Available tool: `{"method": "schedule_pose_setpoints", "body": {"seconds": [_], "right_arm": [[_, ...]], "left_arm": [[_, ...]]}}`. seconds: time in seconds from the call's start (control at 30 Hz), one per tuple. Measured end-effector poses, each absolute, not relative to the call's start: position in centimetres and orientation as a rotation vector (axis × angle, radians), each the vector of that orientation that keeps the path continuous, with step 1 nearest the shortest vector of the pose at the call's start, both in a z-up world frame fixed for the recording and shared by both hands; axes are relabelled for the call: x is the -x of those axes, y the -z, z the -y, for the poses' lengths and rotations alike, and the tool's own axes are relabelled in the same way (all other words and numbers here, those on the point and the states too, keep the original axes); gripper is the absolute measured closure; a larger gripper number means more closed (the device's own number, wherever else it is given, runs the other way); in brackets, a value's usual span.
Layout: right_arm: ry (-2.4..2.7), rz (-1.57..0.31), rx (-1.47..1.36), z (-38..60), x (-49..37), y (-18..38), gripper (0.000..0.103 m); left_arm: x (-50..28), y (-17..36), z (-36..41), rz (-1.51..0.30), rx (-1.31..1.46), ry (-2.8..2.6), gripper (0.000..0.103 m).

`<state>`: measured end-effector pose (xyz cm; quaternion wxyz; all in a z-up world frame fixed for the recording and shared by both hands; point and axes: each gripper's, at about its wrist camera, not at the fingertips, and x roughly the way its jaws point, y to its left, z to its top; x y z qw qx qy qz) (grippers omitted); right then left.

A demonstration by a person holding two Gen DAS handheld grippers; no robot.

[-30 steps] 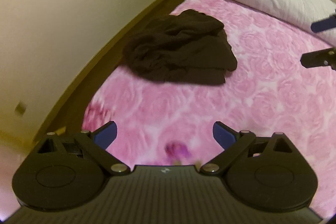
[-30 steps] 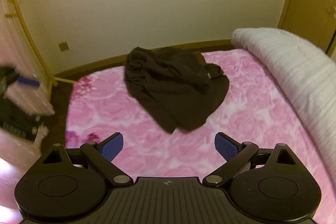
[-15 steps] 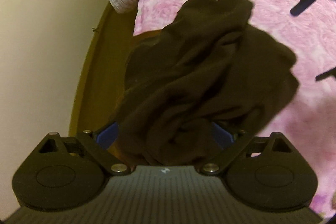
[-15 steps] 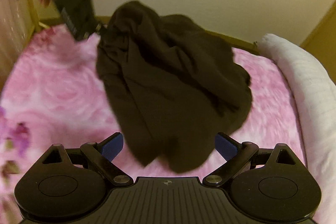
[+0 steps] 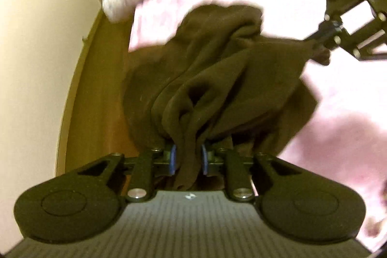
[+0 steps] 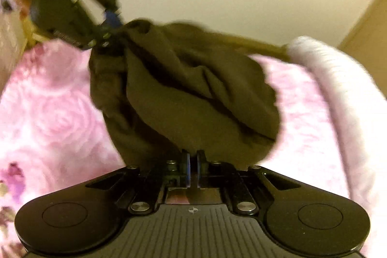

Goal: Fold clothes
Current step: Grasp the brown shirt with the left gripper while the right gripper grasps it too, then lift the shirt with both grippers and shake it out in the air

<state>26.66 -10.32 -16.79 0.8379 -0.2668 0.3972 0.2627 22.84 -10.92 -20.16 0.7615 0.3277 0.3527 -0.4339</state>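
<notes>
Left wrist view shows the left gripper (image 5: 188, 159), its jaws just closed, pinching a bunched fold of the dark brown garment (image 5: 217, 79) above the pink rose blanket (image 5: 338, 98). Right gripper (image 6: 192, 169), jaws just closed, clamps the garment's opposite edge near the white pillow (image 6: 338, 79).

Both jaws newly clamped on garment (image 5: 217, 79)

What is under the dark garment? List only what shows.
Around the dark garment the pink rose-patterned blanket shows on both sides, so it evidently lies on that. Whatever sits directly beneath the fabric is covered.
</notes>
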Motion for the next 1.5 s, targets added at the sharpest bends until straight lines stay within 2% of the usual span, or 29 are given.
{"method": "schedule_pose_setpoints", "body": {"seconds": [0.13,0.3,0.47,0.63,0.77,0.83,0.87,0.9,0.93,0.97,1.03,1.1,1.17,1.23,1.3,1.43,1.47,1.5], "right_arm": [[-0.481,-0.819,0.479,15.8,-21.8,12.2,0.102],[-0.378,-0.867,0.426,22.1,-9.7,11.3,0.102],[-0.219,-0.956,0.358,27.8,5.0,14.6,0.101],[-0.054,-1.031,0.29,32.6,17.2,19.9,0.101],[0.095,-1.087,0.227,35.3,23.8,23.1,0.101],[0.2,-1.109,0.227,36.1,26.0,24.4,0.101],[0.253,-1.119,0.227,36.6,27.1,25.0,0.101],[0.306,-1.129,0.225,37.0,28.0,25.6,0.101],[0.357,-1.144,0.217,37.0,28.4,26.0,0.101],[0.402,-1.151,0.203,37.1,28.7,26.3,0.101],[0.414,-1.066,0.097,36.7,29.3,25.3,0.097],[0.396,-0.956,-0.008,35.5,29.0,24.5,0.078],[0.316,-0.804,-0.12,34.1,27.0,25.2,0.03],[0.212,-0.656,-0.2,33.1,25.5,24.8,0.022],[0.104,-0.586,-0.234,32.0,23.0,25.6,0.021],[0.006,-0.604,-0.306,30.6,19.0,28.3,0.021],[0.0,-0.591,-0.32,30.6,18.6,28.6,0.026],[-0.007,-0.567,-0.331,30.7,18.5,28.7,0.037]], "left_arm": [[-14.8,15.8,13.1,-0.719,-0.621,1.027,0.088],[-1.1,14.0,18.3,-0.725,-0.53,1.175,0.088],[14.3,16.1,25.4,-0.803,-0.48,1.365,0.089],[30.6,20.6,34.0,-0.871,-0.543,1.563,0.089],[37.9,22.6,36.7,-0.931,-0.605,1.665,0.087],[39.5,23.5,37.1,-0.956,-0.624,1.713,0.083],[39.8,23.9,37.1,-0.957,-0.627,1.739,0.077],[39.9,24.1,36.8,-0.949,-0.631,1.759,0.064],[39.8,24.0,36.1,-0.928,-0.637,1.771,0.058],[39.5,24.0,35.5,-0.903,-0.637,1.779,0.055],[37.9,24.3,34.6,-0.842,-0.614,1.772,0.055],[35.8,24.7,33.7,-0.783,-0.565,1.737,0.053],[33.1,25.4,32.9,-0.719,-0.507,1.671,0.049],[30.3,26.2,32.4,-0.683,-0.452,1.597,0.042],[28.2,27.5,32.6,-0.685,-0.404,1.561,0.042],[27.0,29.4,33.3,-0.664,-0.359,1.574,0.044],[27.1,29.7,33.5,-0.65,-0.356,1.587,0.054],[27.3,30.0,33.6,-0.637,-0.352,1.599,0.064]]}}
